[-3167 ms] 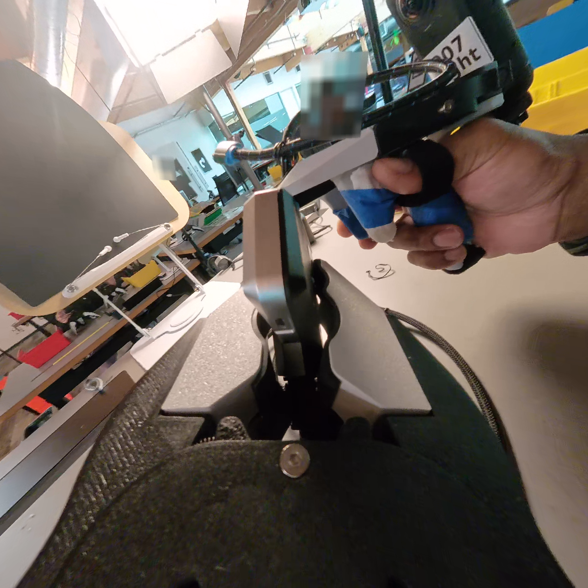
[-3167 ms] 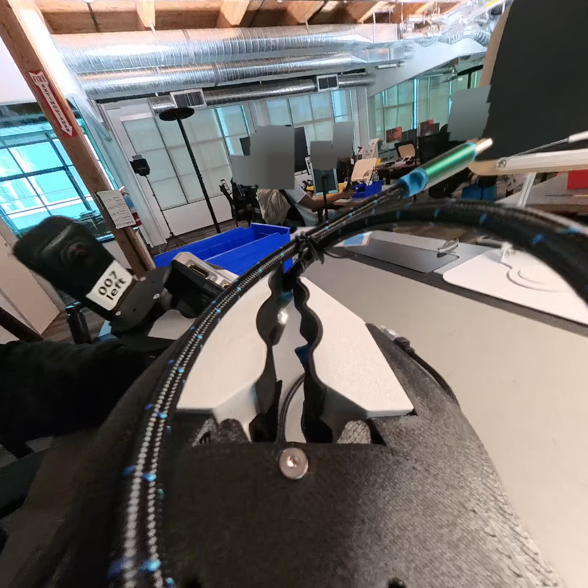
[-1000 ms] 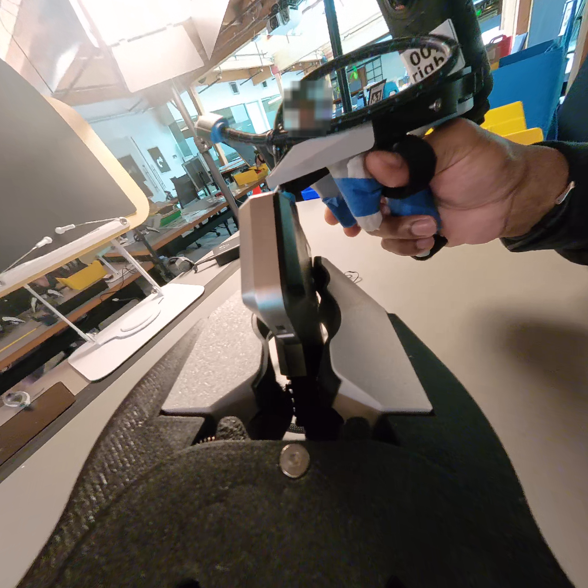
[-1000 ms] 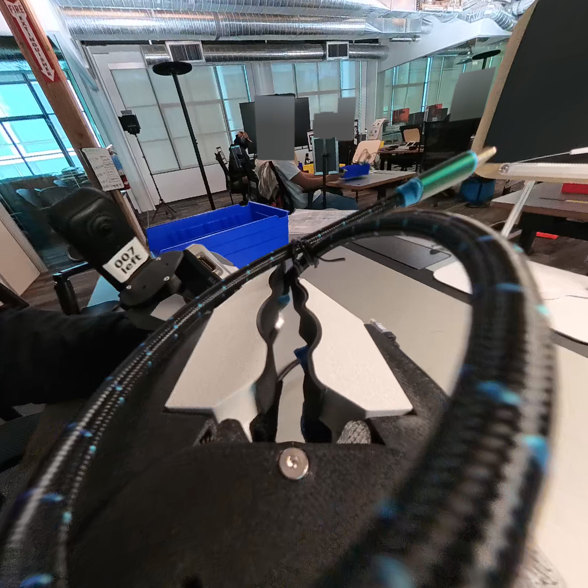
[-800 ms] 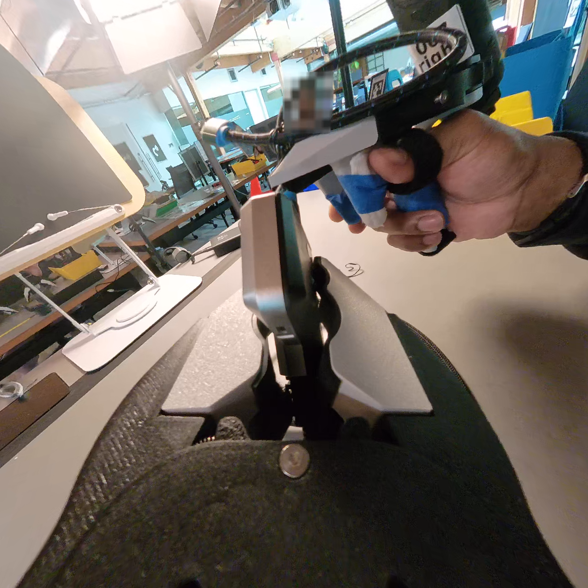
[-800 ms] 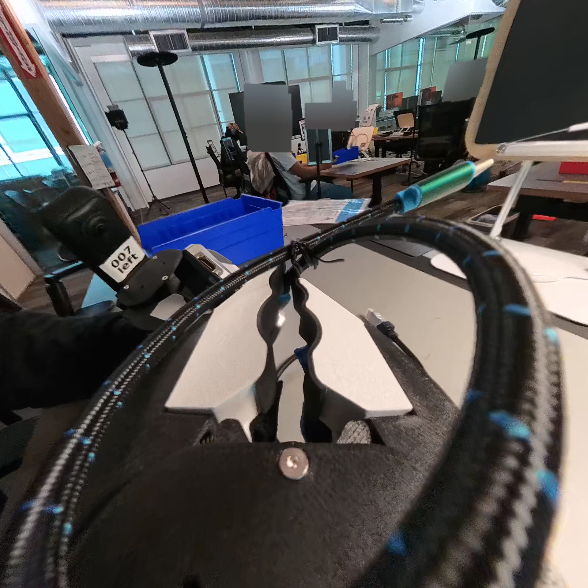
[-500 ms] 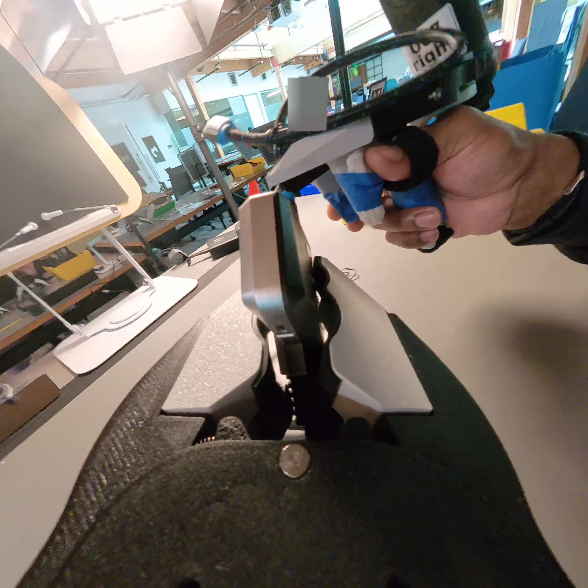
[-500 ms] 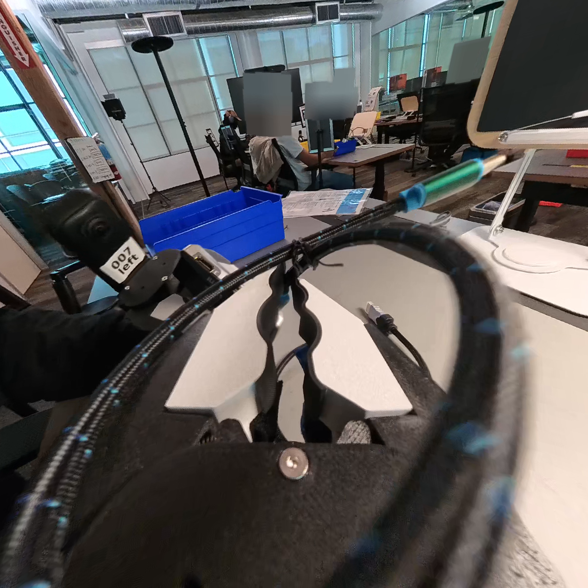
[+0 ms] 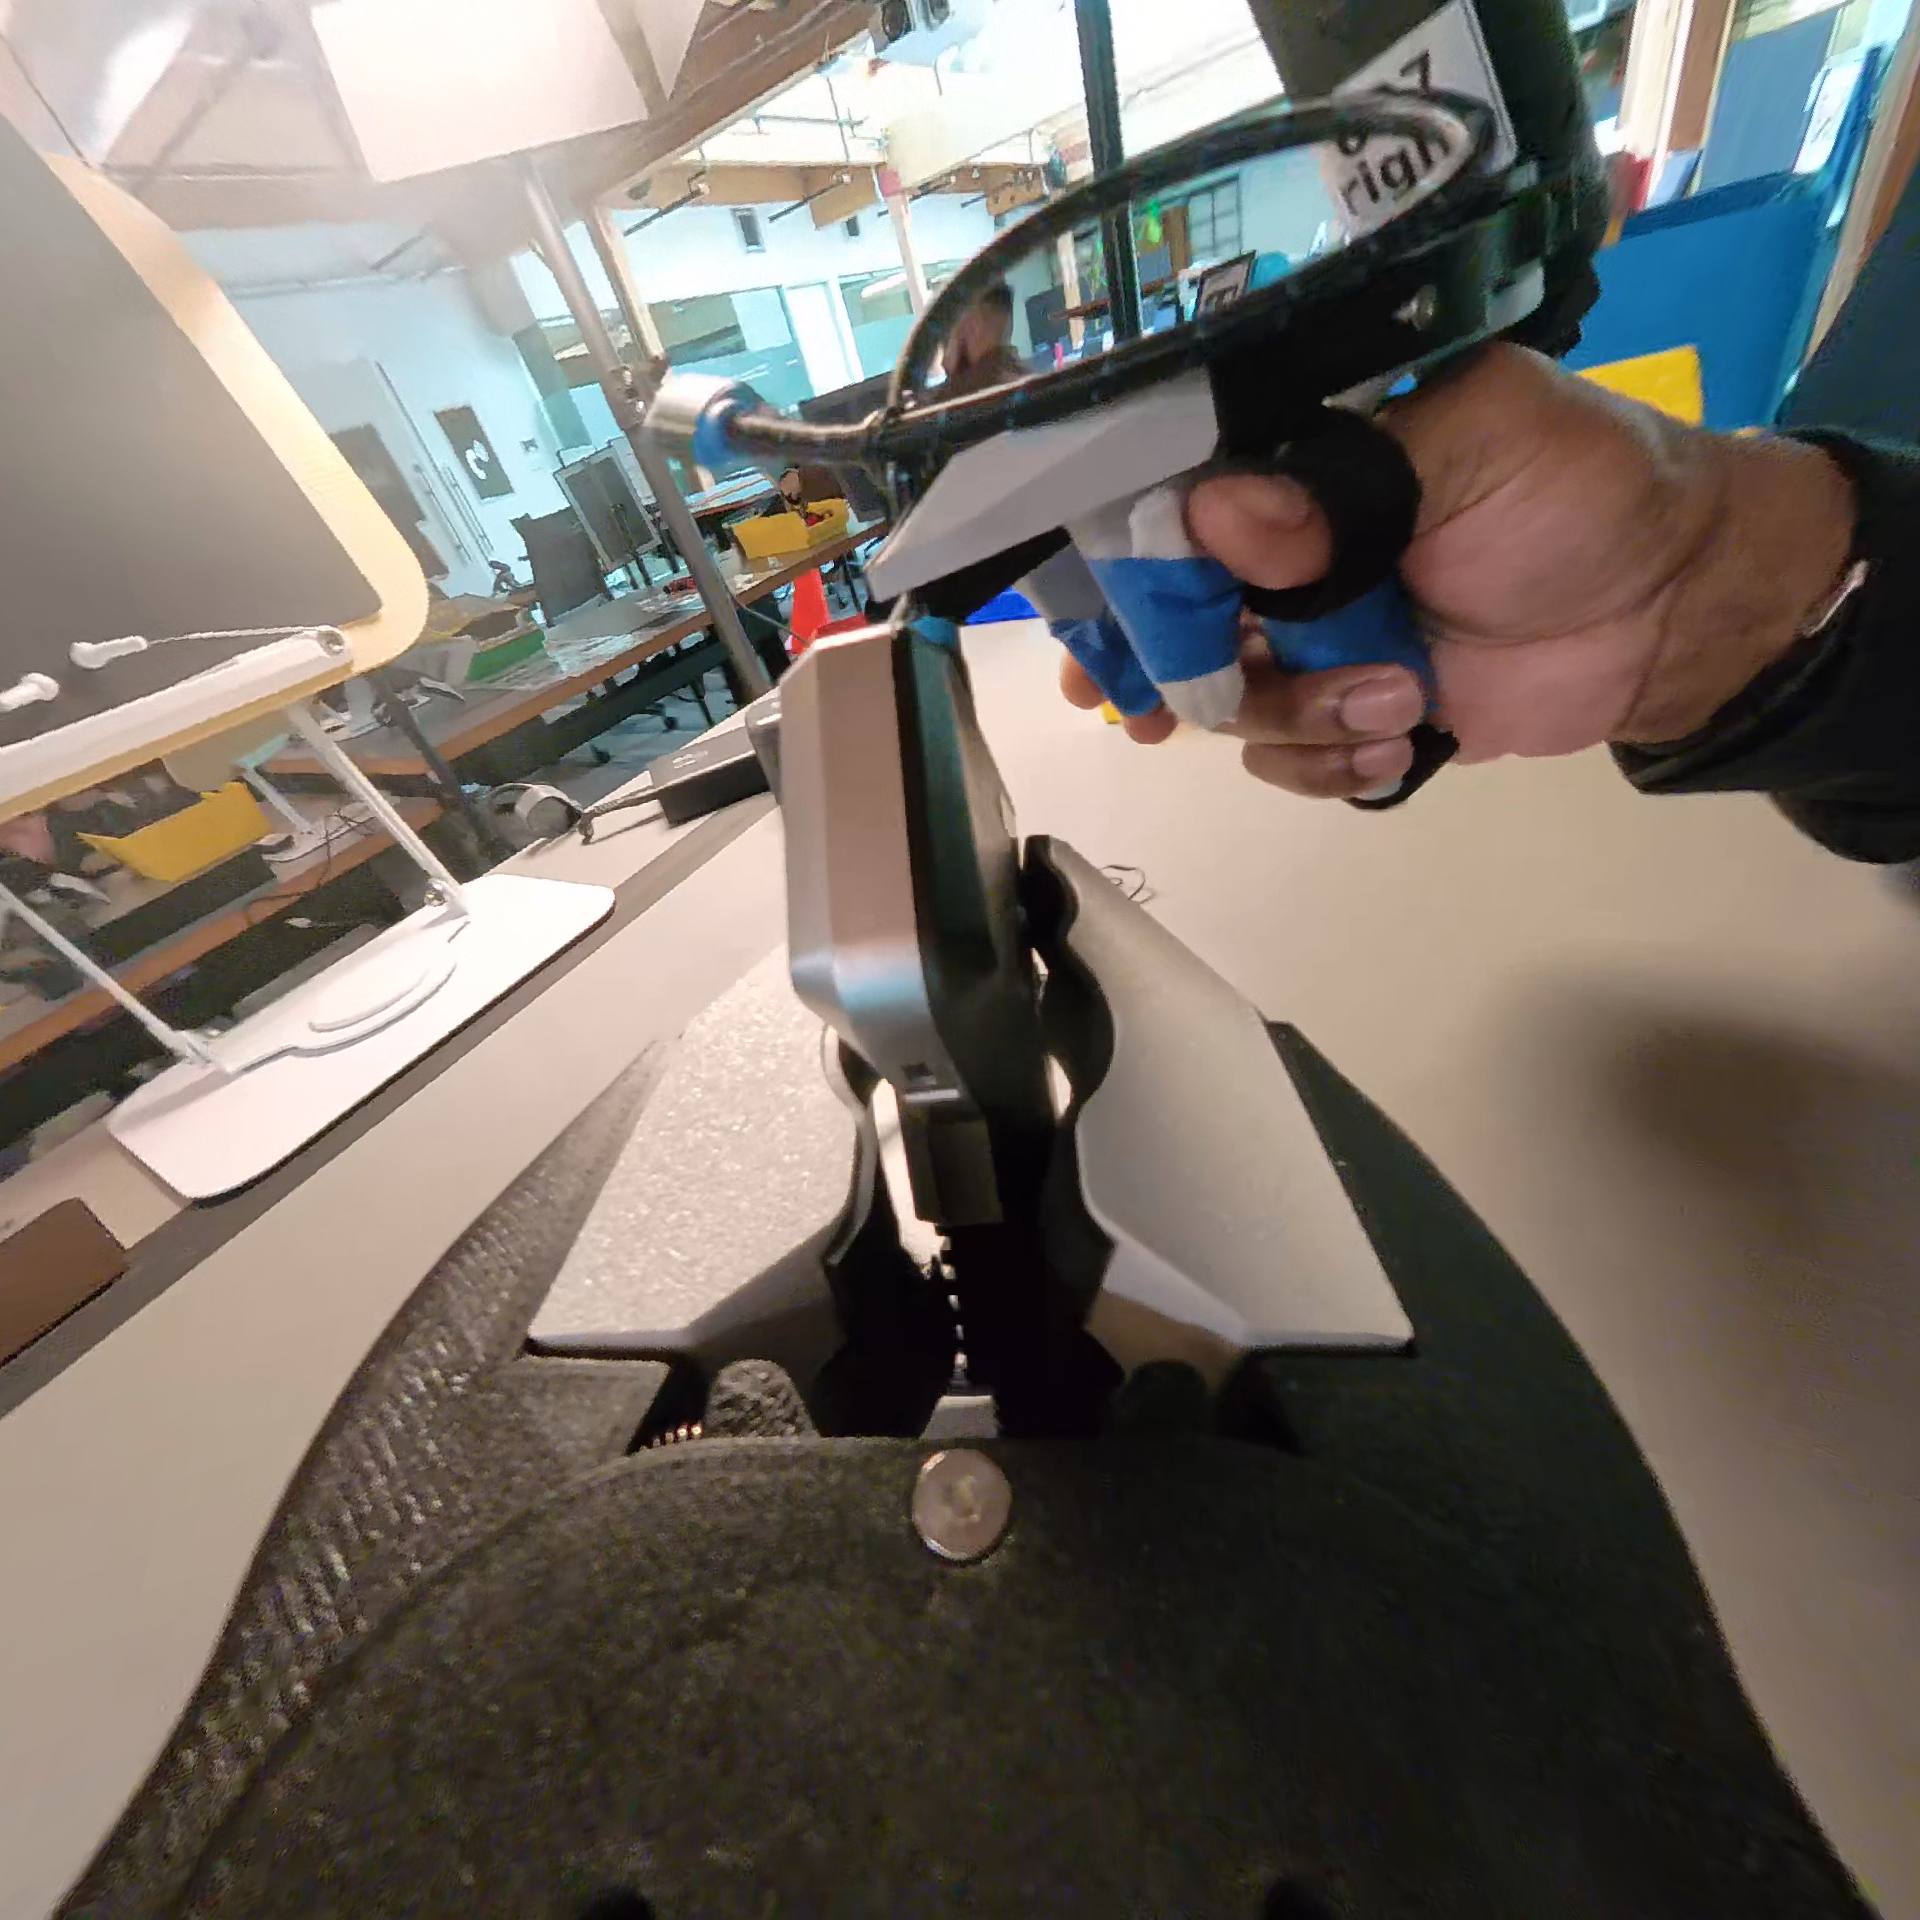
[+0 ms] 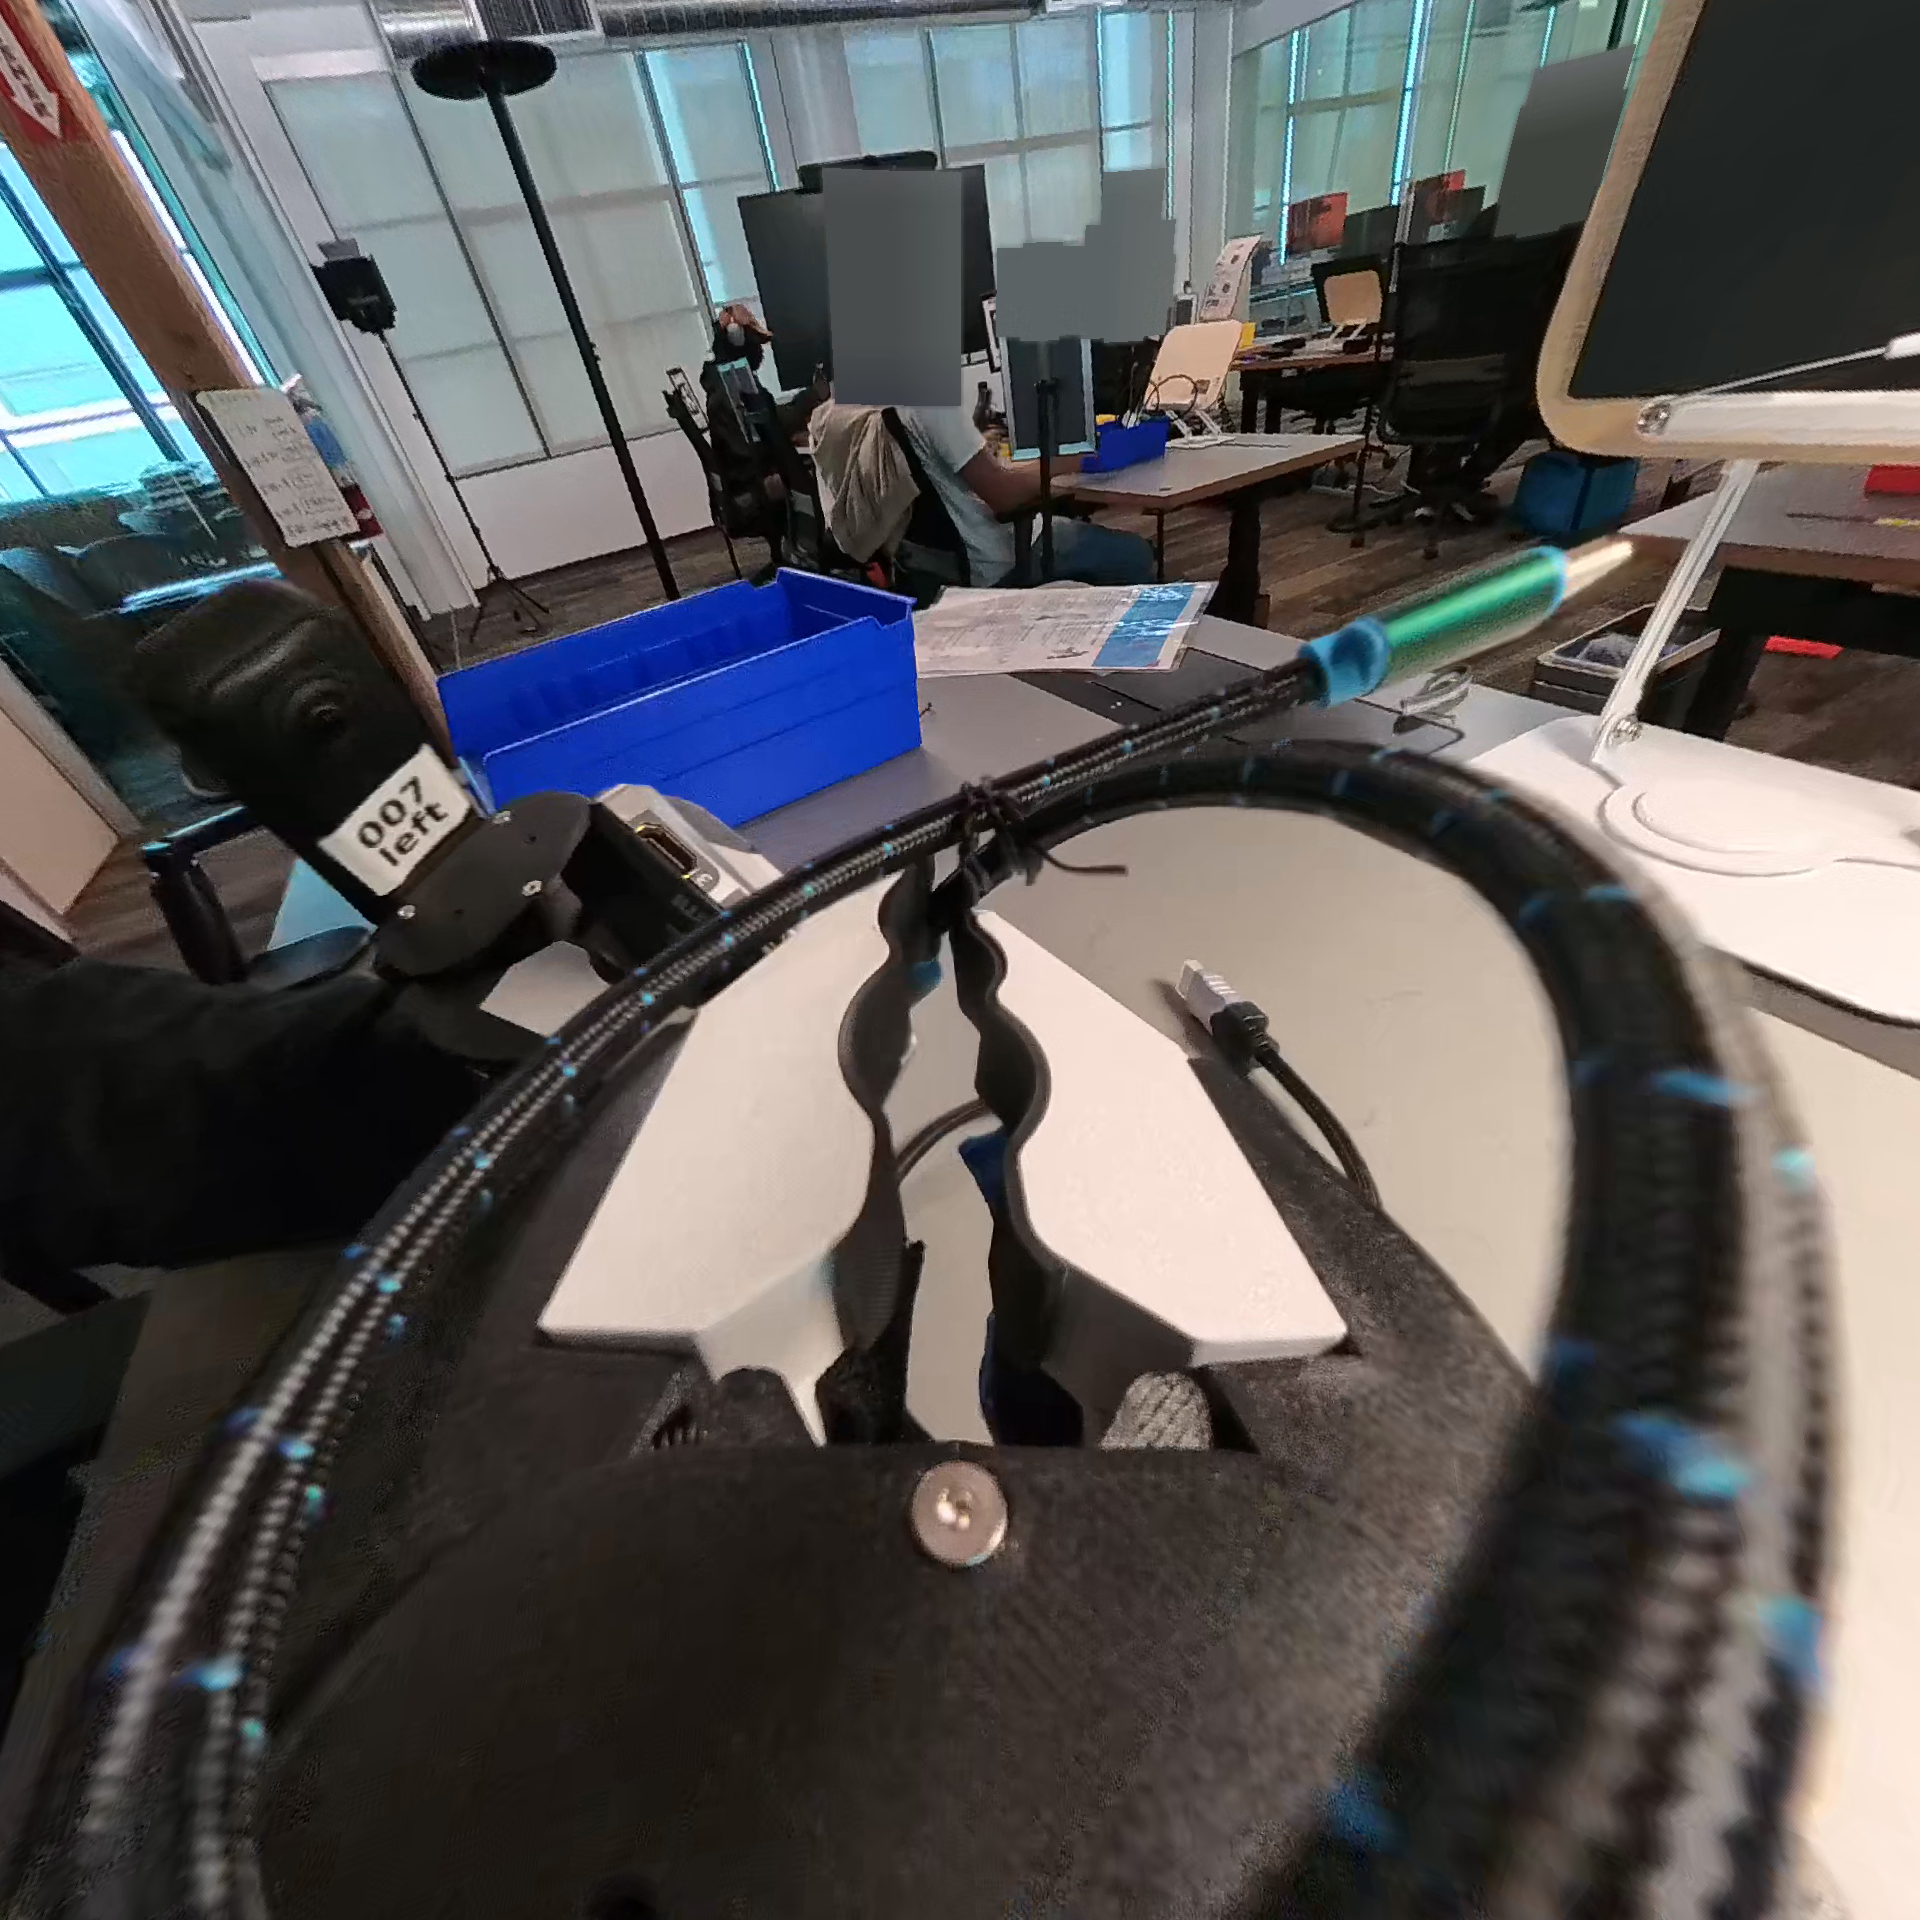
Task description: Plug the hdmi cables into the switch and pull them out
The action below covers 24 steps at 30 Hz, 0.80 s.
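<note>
Currently: my left tool (image 9: 997, 935) is pinching the switch (image 9: 883, 862) upright; my right tool (image 10: 940, 935), nipping the braided cable (image 10: 644, 997), is aiming its plug (image 10: 1455, 623) past the switch's port.

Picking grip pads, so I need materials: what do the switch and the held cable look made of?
Switch: looks like brushed metal casing, going by its matte grey sheen, with a black, probably plastic, face. Cable: woven fabric braid, black flecked with blue; its plug looks like glossy metal.

A white printed label (image 10: 400, 831) is sitting on the left gripper (image 10: 644, 873), and another white label (image 9: 1403, 135) on the right gripper (image 9: 899, 587). A red sign (image 10: 26, 62) and a written paper sheet (image 10: 286, 468) are hanging on the wooden post (image 10: 156, 270). A printed sheet (image 10: 1060, 623) is lying on the desk (image 10: 1403, 987).
</note>
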Tool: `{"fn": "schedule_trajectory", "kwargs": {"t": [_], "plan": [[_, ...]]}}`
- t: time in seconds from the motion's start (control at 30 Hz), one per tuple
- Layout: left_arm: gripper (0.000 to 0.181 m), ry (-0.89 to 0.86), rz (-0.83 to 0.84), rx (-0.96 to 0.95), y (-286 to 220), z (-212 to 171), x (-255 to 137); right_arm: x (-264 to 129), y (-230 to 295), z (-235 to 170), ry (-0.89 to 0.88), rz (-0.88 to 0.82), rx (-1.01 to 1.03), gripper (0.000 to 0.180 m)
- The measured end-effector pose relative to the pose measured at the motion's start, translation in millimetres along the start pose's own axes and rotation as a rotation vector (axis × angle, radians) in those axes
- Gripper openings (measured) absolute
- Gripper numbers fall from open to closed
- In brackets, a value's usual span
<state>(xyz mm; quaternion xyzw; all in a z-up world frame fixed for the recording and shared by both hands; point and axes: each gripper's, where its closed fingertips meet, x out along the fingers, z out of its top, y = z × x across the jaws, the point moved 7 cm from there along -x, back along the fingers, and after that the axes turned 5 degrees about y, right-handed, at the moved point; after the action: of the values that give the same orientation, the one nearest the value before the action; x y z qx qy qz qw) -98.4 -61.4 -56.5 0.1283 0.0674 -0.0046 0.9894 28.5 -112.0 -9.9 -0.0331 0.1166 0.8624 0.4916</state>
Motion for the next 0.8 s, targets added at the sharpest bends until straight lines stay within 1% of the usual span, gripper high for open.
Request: {"fn": "schedule_trajectory", "kwargs": {"t": [0.03,0.13,0.23,0.33,0.43,0.53,0.63,0.7,0.77,0.8], "plan": [[0.026,0.014,0.009,0.013,1,-1,1,0,-2,-1,-0.003,0.004,0.022,0.005],[0.022,-0.002,-0.031,-0.068,9,-3,1,1,0,-1,-0.004,-0.006,0.011,0.005],[0.026,0.022,-0.018,-0.003,2,-1,1,0,-2,-2,-0.001,0.004,0.02,0.006],[0.023,0.022,-0.021,-0.037,10,-4,1,2,1,-2,-0.002,-0.005,0.013,0.004],[0.027,0.036,-0.021,0.013,1,-2,1,0,-1,-2,0.002,-0.001,0.01,0.006],[0.022,0.02,-0.031,-0.058,9,-4,1,1,0,-2,-0.005,-0.004,0.012,0.004],[0.026,0.021,-0.03,0.018,1,1,-1,-2,-1,-1,-0.006,-0.003,0.006,0.006],[0.024,0.026,-0.027,-0.032,9,-1,0,0,-2,-2,-0.013,-0.006,0.029,0.006],[0.023,0.045,-0.043,-0.037,6,-6,0,-13,-9,8,-0.095,-0.068,0.033,0.005],[0.023,0.078,-0.077,0.052,-1,-12,0,-29,-20,17,-0.155,-0.112,0.051,0.005]]}}
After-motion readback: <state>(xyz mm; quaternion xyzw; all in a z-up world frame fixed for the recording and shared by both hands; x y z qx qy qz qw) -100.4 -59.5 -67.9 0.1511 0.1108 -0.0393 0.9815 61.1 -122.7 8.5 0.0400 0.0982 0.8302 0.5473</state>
